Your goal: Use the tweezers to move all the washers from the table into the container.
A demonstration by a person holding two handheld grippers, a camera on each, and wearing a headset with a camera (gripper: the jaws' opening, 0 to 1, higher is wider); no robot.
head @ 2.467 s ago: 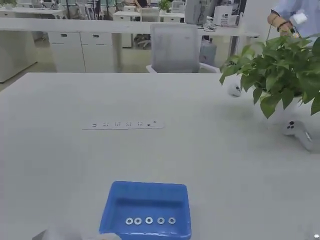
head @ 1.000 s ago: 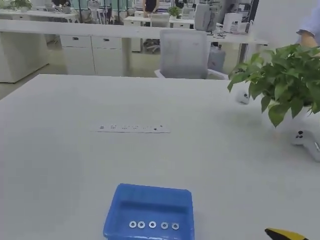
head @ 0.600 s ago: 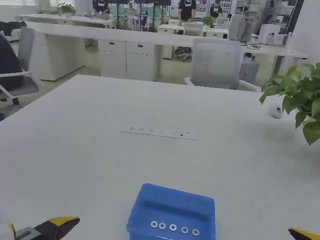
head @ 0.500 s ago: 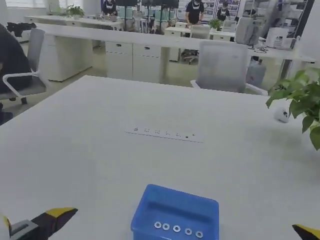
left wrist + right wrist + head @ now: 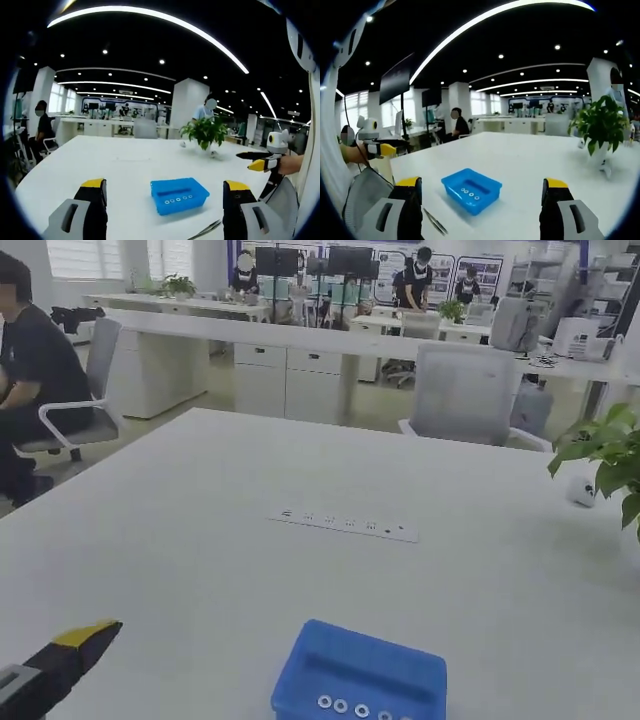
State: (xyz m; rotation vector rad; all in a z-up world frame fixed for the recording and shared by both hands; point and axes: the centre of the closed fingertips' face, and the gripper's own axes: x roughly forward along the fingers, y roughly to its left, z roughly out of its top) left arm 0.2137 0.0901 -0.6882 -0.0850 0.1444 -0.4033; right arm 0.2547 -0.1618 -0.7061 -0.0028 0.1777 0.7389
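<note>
A blue container (image 5: 360, 680) sits on the white table near its front edge, with several washers (image 5: 350, 707) in a row inside it. In the left gripper view the container (image 5: 179, 194) lies ahead between the wide-apart jaws of my left gripper (image 5: 164, 183), which is open and holds nothing. Its yellow-tipped jaw pokes in low in the head view as the left gripper (image 5: 70, 650). My right gripper (image 5: 481, 182) is open too, with the container (image 5: 471, 189) ahead of it. Metal tweezers (image 5: 207, 229) (image 5: 435, 221) lie on the table close to me.
A potted plant (image 5: 610, 455) stands at the table's right side, beside a small white object (image 5: 580, 490). A socket strip (image 5: 345, 525) is set into the table's middle. A grey chair (image 5: 465, 390) stands behind the far edge. A person sits at the left (image 5: 30, 390).
The head camera has swung left and up. A yellow-tipped jaw has come in at the lower left; the tip at the lower right has gone out of frame. Container and washers stay put.
</note>
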